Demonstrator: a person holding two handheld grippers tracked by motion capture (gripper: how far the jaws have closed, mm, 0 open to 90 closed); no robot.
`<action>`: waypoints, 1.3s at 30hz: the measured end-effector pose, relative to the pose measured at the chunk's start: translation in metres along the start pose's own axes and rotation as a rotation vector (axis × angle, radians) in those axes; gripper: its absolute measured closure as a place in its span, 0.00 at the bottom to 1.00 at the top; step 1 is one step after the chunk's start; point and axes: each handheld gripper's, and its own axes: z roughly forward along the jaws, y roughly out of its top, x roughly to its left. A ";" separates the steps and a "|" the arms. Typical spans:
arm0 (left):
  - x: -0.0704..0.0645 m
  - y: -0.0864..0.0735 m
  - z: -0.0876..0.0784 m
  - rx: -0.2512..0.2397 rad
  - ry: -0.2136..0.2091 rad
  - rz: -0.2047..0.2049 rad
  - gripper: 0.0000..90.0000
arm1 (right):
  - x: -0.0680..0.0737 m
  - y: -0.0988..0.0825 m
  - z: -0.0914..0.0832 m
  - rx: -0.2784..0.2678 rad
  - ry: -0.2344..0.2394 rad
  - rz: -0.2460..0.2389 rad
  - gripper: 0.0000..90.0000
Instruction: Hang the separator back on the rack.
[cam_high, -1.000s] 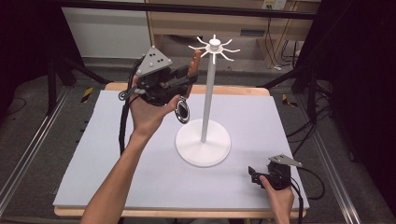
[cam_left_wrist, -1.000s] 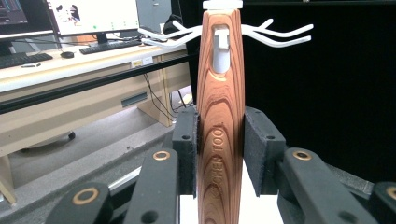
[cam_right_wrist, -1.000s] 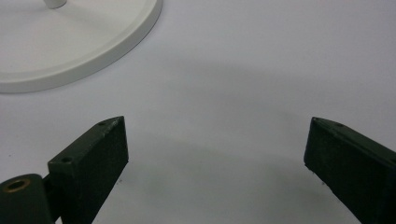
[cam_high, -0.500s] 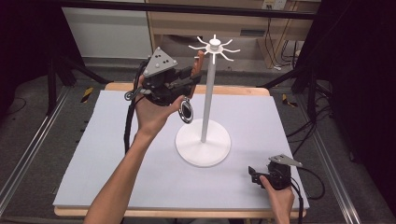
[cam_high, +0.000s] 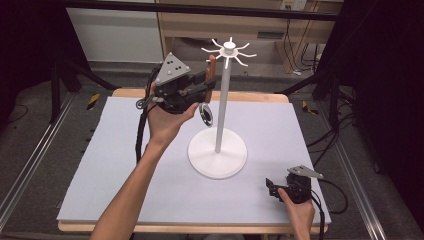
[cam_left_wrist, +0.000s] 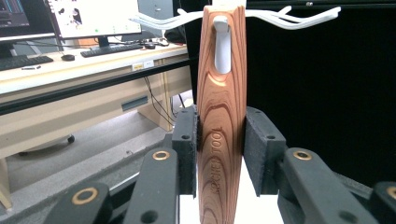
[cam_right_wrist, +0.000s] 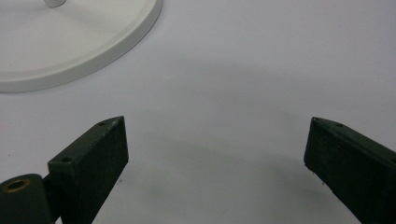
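My left gripper (cam_high: 204, 86) is raised beside the top of the white hook stand (cam_high: 218, 107), shut on a wooden-handled tool (cam_high: 212, 67). The tool stands upright, and its round metal end (cam_high: 205, 114) hangs below the gripper. In the left gripper view the black pads (cam_left_wrist: 187, 149) press both sides of the wooden handle (cam_left_wrist: 220, 121). A white hook tip (cam_left_wrist: 222, 44) shows through the hole near the handle's top. My right gripper (cam_high: 272, 187) rests low on the mat at the front right, open with nothing between its fingers (cam_right_wrist: 93, 158).
The stand's round white base (cam_high: 217, 155) sits mid-table on the pale grey mat (cam_high: 125, 165); its edge shows as the base (cam_right_wrist: 70, 42) in the right gripper view. Several curved hook arms (cam_high: 240, 50) spread from the pole top. A desk with monitors (cam_left_wrist: 93, 18) lies beyond.
My left gripper has shifted slightly right with the tool, bringing the handle's top up to a hook arm. The right gripper has not moved.
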 end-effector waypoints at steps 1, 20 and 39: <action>0.000 0.000 0.000 0.000 0.000 0.000 0.75 | 0.000 0.000 0.000 0.000 0.000 0.000 0.08; 0.005 -0.017 -0.007 0.004 0.000 0.012 0.67 | 0.000 0.000 0.000 -0.001 -0.002 0.003 0.08; 0.020 -0.079 -0.050 0.040 -0.026 -0.026 0.52 | 0.003 -0.002 0.003 0.013 -0.006 -0.012 0.08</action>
